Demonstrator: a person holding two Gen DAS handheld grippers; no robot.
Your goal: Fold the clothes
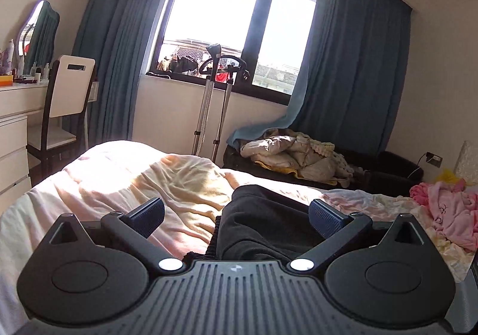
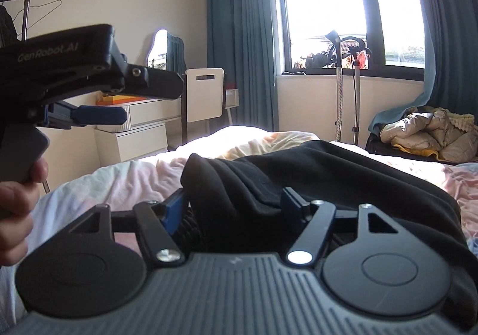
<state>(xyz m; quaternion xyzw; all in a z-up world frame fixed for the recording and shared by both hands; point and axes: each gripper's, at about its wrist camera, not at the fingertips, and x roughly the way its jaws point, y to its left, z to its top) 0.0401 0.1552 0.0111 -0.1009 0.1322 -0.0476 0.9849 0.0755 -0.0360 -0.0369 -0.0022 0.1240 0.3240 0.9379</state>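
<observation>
Two grippers over the bed (image 1: 98,185), one black garment (image 1: 263,221) lying rumpled on the pink sheet. The left gripper (image 1: 236,212) is spread wide, nothing between its fingers, hovering above the cloth. The right gripper (image 2: 233,206) has its fingers around a raised bunch of the black fabric; can't tell if it's actually pinching. Pink clothes (image 1: 448,209) are piled off to the right.

A bedroom in a home. Rumpled bed (image 1: 125,179) across the lower frame, blue curtains (image 1: 110,45) flanking a bright window (image 1: 233,15) at top centre, white dresser (image 1: 15,138) with mirror (image 1: 40,30) and chair (image 1: 70,93) at left, heaped bedding (image 1: 295,156) at right.
</observation>
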